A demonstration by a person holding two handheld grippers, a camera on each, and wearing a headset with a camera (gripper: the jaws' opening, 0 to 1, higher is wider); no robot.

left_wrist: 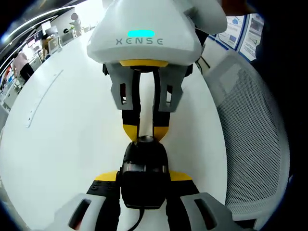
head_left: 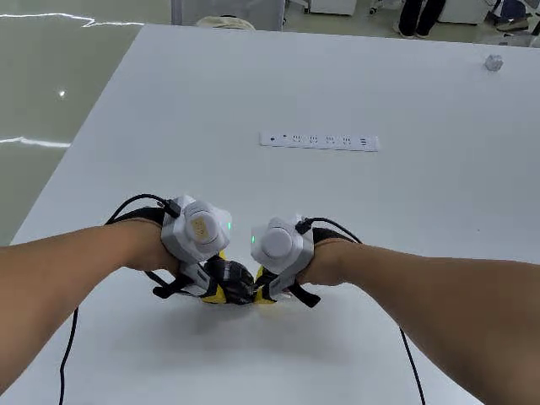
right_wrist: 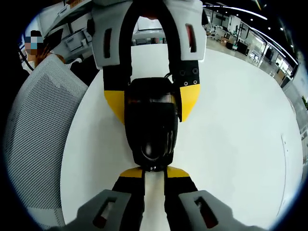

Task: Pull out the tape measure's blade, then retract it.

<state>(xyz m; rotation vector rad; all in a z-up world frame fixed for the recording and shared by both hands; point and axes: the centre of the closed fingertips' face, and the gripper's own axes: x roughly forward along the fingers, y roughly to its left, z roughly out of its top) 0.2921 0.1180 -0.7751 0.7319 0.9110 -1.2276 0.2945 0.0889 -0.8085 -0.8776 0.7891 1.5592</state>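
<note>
A black tape measure (head_left: 229,278) lies low over the white table (head_left: 337,84), between my two grippers. My left gripper (head_left: 215,291) is shut on its body; in the left gripper view the yellow-tipped jaws (left_wrist: 144,175) clamp the case (left_wrist: 144,168) from both sides. My right gripper (head_left: 263,291) meets it head-on from the right and is shut at the case's mouth, on the blade's end. In the right gripper view its jaws (right_wrist: 154,173) pinch a pale strip just below the case (right_wrist: 151,125). Hardly any blade shows between the grippers.
A white power strip (head_left: 319,141) lies mid-table, beyond the grippers. A small grey object (head_left: 494,62) sits at the far right. Black cables (head_left: 72,337) trail from both grippers toward the near edge. A grey mesh chair (left_wrist: 255,144) stands beside the table.
</note>
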